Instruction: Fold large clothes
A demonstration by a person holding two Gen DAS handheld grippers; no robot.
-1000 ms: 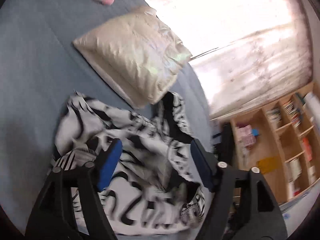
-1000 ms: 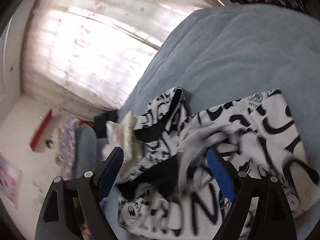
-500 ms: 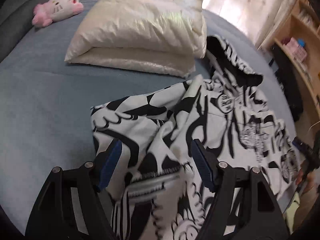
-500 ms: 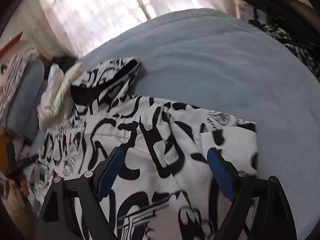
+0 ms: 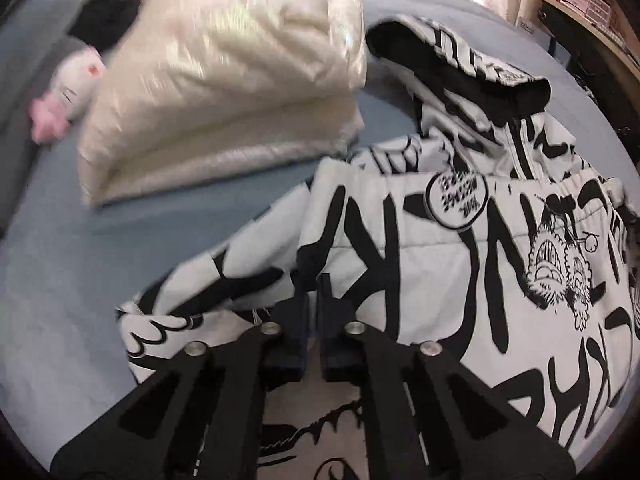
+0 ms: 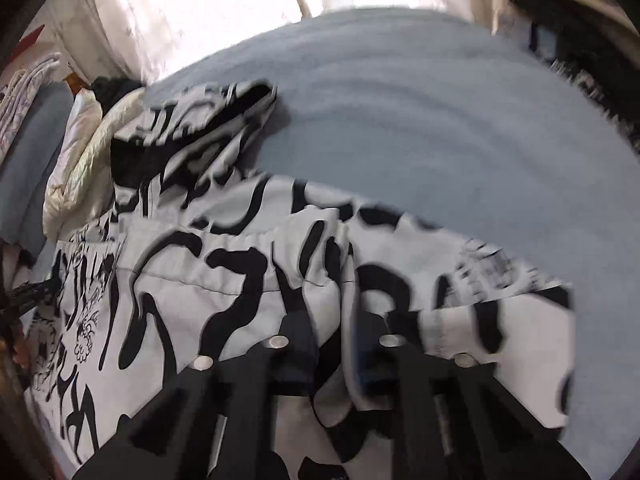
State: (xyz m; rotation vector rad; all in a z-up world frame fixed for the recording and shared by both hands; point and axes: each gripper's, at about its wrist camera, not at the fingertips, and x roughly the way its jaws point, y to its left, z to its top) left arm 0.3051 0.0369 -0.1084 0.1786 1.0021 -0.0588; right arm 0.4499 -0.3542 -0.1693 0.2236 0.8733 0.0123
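A large white jacket with black graffiti print (image 5: 460, 264) lies spread on the blue bed, its black-lined hood (image 5: 460, 64) at the far end. My left gripper (image 5: 314, 304) is shut on a fold of the jacket near its left sleeve. In the right wrist view the same jacket (image 6: 224, 264) fills the lower half, hood (image 6: 192, 132) to the upper left. My right gripper (image 6: 332, 332) is shut on a bunched fold of the jacket near its right side.
A folded cream puffer jacket (image 5: 224, 80) lies on the bed beside the hood, also seen in the right wrist view (image 6: 84, 160). A pink and white plush toy (image 5: 68, 92) sits at the far left. A wooden shelf (image 5: 592, 4) stands past the bed. Blue bedding (image 6: 440, 120) stretches right.
Both grippers were open above the jacket; they have come down and closed on folds of its fabric. The jacket now lies flatter and more spread.
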